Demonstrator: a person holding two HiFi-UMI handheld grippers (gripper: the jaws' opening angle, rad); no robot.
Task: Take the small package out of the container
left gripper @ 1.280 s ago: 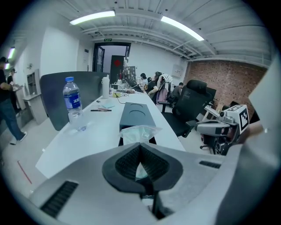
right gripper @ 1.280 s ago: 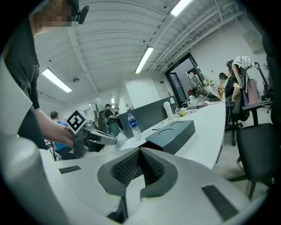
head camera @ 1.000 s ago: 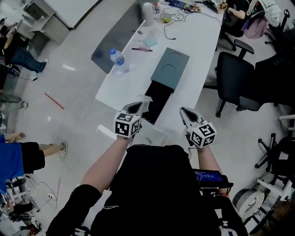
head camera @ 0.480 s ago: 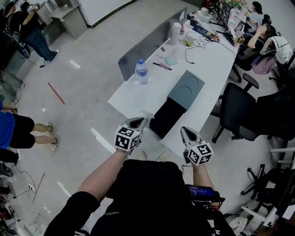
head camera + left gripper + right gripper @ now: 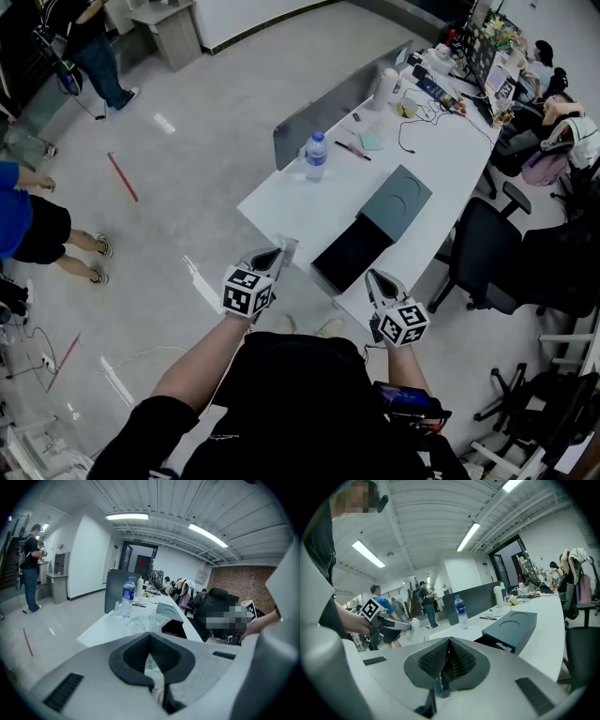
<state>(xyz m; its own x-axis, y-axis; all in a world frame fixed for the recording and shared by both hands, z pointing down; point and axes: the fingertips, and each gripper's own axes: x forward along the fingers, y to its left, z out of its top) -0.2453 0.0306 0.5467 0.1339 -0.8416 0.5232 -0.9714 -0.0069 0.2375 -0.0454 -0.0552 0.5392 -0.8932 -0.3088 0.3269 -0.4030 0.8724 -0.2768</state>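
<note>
My left gripper (image 5: 277,254) is shut on a small clear plastic package (image 5: 286,246), held in the air off the near end of the white table (image 5: 281,202). In the left gripper view the crinkled package (image 5: 147,619) sticks out past the closed jaws of the left gripper (image 5: 150,638). The open black container (image 5: 354,253) lies on the table with its grey lid (image 5: 398,200) behind it. My right gripper (image 5: 373,277) hangs shut and empty near the table's corner. The right gripper view shows that gripper (image 5: 449,643) closed, with the lid (image 5: 513,624) ahead and the package (image 5: 414,623) to the left.
A water bottle (image 5: 316,155) stands at the table's left side before a grey partition (image 5: 347,98). Pens, a cup and cables lie at the far end. A black office chair (image 5: 487,244) stands to the right. People (image 5: 33,225) stand on the floor to the left.
Both grippers have drawn back from the table's end, the left one keeping the package. The view has pulled away, so the table and container now lie farther off.
</note>
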